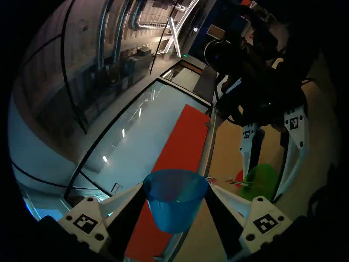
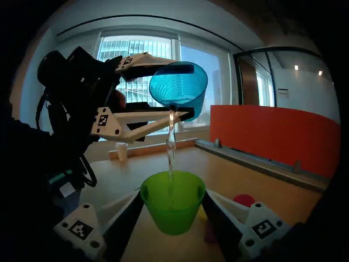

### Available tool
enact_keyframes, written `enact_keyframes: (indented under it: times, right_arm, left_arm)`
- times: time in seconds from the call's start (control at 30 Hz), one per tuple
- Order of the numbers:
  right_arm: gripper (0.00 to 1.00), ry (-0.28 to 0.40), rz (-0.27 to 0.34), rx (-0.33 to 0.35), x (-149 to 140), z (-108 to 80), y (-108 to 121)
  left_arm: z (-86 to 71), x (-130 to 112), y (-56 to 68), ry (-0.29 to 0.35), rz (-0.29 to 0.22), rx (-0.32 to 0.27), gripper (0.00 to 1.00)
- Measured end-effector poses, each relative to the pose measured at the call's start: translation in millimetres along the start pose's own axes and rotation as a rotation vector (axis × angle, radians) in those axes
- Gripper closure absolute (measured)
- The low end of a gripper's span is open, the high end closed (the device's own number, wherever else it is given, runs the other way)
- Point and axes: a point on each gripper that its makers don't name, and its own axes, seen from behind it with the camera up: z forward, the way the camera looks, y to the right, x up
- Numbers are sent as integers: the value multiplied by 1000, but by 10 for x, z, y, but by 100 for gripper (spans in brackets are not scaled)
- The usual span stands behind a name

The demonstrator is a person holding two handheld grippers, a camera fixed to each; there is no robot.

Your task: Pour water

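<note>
A pale wooden worktop (image 2: 126,174) runs back to tall windows (image 2: 139,56) showing daylight and high-rise fronts. An orange-red partition (image 2: 279,131) edges it on one side, with a glass-walled room (image 2: 283,83) behind. Bare pipes (image 1: 107,30) and a strip light (image 1: 175,36) cross the ceiling

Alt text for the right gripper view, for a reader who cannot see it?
A tilted blue cup, clamped in the left gripper, pours a thin stream of water into a green cup held by the right gripper above a wooden table. An orange partition stands behind.
</note>
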Motion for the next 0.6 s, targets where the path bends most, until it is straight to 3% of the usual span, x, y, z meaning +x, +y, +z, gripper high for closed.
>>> enact_keyframes:
  times: [0.6]
  right_arm:
    - [9,-2,-7,-2,1,7,13]
  left_arm:
    - [-32,13,-14,10,50,5,12]
